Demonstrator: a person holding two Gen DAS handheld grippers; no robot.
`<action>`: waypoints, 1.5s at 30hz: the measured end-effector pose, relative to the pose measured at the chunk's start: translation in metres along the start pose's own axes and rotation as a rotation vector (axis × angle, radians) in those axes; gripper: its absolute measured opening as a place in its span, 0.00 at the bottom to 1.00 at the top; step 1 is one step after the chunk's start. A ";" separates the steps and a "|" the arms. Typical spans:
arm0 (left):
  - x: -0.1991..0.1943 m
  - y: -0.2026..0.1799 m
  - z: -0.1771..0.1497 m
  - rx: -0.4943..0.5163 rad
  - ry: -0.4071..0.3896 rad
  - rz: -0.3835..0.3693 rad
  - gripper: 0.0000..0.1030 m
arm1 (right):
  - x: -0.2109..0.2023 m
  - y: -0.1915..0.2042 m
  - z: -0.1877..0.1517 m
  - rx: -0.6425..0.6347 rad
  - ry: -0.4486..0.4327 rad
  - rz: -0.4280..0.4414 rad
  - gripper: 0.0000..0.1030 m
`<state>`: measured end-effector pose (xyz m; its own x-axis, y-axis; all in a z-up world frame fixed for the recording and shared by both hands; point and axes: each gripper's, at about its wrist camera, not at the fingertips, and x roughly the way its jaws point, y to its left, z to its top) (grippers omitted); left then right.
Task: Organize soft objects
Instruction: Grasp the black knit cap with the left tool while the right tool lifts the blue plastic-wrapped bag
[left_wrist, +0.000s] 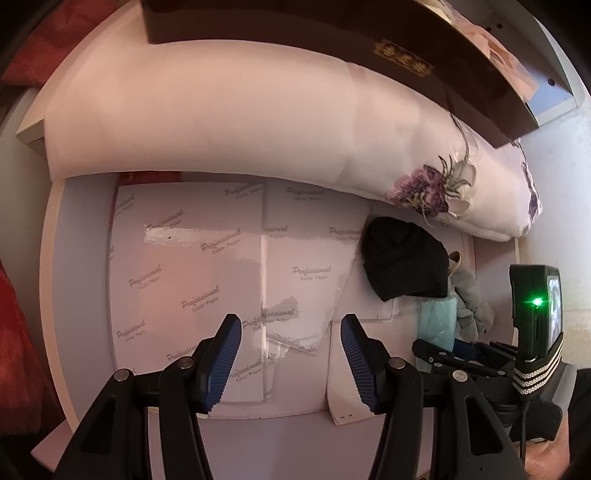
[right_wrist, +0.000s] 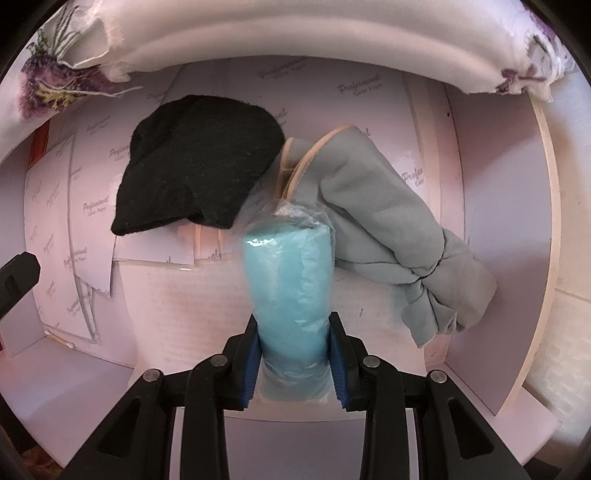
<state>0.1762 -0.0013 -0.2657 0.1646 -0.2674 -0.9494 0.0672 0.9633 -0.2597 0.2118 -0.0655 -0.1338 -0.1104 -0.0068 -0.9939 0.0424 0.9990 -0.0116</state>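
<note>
Between the right claw (right_wrist: 295, 363) pads sits one blue rolled cloth in plastic (right_wrist: 290, 280), pinched tight, so I'd guess it's mid-placement. Just ahead: one black beanie (right_wrist: 199, 166), one grey knotted cloth (right_wrist: 399, 236). Left claw (left_wrist: 291, 360) hangs spread, empty. Next, find a free spot.

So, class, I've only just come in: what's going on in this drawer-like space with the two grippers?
A person is sorting soft things with two handheld grippers. The right gripper is shut on a turquoise cloth roll wrapped in clear plastic, held beside a black knit beanie and a knotted grey garment. The left gripper hangs open and empty over white printed paper sheets, below a floral pillow.
</note>
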 end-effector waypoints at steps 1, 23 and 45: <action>0.001 -0.001 0.000 0.006 0.002 0.003 0.55 | -0.002 0.002 -0.002 -0.001 -0.005 -0.004 0.30; 0.007 -0.027 -0.001 0.115 0.005 0.008 0.54 | -0.095 -0.004 -0.016 0.058 -0.202 0.011 0.29; 0.023 -0.075 0.021 0.145 0.026 -0.076 0.59 | -0.164 -0.058 0.025 0.060 -0.363 0.204 0.29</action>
<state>0.1953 -0.0802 -0.2640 0.1278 -0.3373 -0.9327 0.2204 0.9265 -0.3049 0.2521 -0.1239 0.0274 0.2630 0.1649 -0.9506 0.0860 0.9773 0.1934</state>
